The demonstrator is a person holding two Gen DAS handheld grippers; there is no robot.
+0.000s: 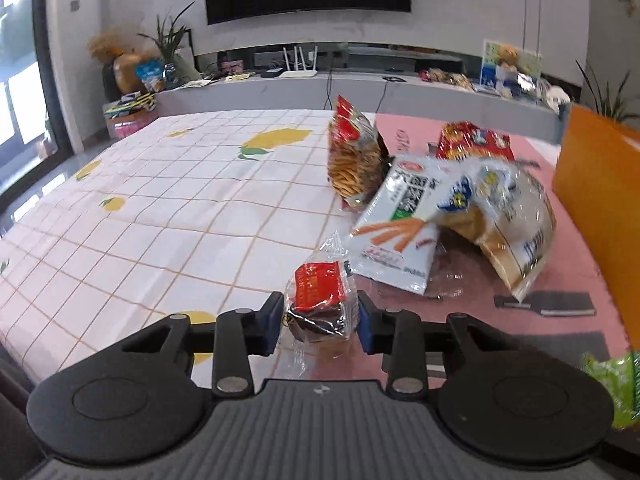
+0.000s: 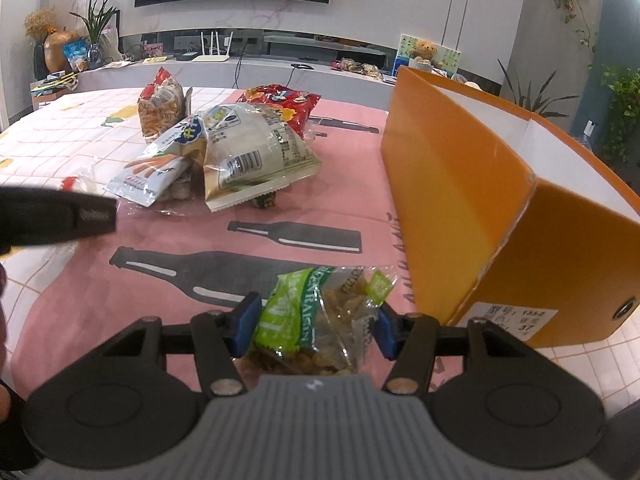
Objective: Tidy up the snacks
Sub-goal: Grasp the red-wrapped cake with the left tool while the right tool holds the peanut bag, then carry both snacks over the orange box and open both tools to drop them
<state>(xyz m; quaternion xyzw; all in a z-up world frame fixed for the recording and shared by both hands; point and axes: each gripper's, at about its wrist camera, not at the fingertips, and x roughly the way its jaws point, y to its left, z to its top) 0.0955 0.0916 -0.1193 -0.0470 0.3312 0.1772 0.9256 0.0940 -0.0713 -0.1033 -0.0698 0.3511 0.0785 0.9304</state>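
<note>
Both hands are at the pick-up step. The left gripper [image 1: 318, 322] is clenched on a clear packet with a red label [image 1: 318, 300], on the side of the snack pile [image 2: 224, 148] away from the orange box [image 2: 480, 184]. The right gripper [image 2: 316, 328] grasps a green raisin bag [image 2: 316, 316] just beside the box. Next, probably, each packet must be lifted over the box wall.

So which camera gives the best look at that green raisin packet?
The right wrist view: the green raisin packet sits between the right gripper pads, label and raisins clear. The left wrist view catches only a blurred green sliver at its right edge.
</note>
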